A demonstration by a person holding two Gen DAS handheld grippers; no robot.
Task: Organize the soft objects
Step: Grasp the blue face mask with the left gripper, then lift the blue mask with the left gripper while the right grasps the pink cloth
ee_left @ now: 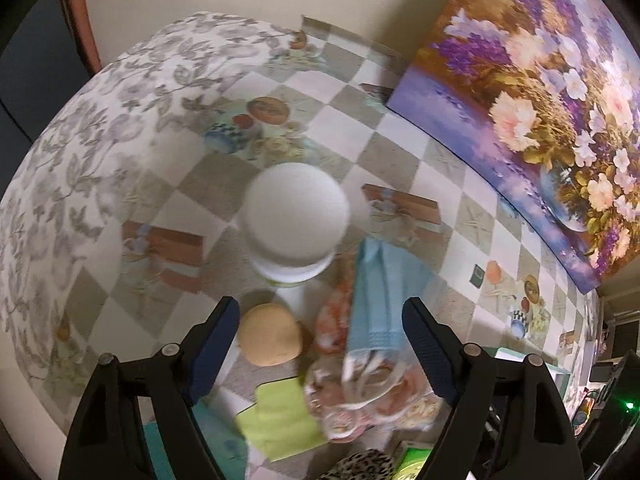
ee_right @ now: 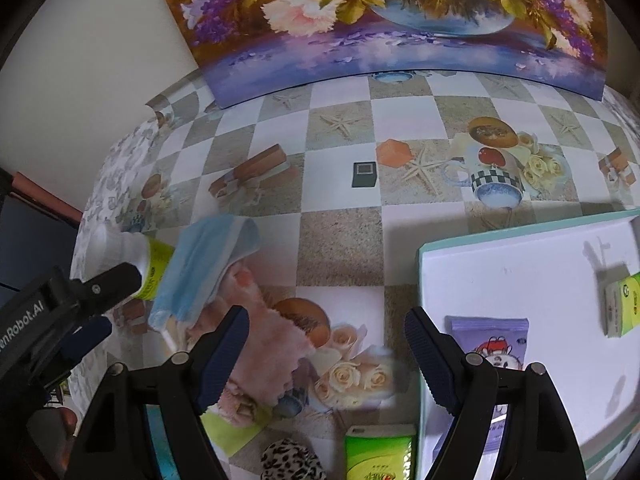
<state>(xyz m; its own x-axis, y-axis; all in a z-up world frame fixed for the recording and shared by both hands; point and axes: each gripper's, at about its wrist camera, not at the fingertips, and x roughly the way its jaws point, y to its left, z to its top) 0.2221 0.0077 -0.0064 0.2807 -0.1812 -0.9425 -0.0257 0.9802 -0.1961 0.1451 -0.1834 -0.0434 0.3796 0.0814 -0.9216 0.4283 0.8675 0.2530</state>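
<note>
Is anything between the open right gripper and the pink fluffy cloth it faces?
Nothing visible. The right gripper is open, and the pink fluffy cloth lies on the table just ahead by its left finger. The blue face mask overlaps only the cloth's far end.

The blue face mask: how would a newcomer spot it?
Start at the white-capped bottle on the checkered tablecloth. Just right of it, the blue face mask drapes over a pink floral cloth. It is the only pale blue, pleated item.

Between our left gripper's (ee_left: 322,350) spread fingers we see a tan sponge (ee_left: 270,340) beside the left finger, a blue face mask (ee_left: 380,304) beside the right, and a white-capped bottle (ee_left: 296,220) ahead.
</note>
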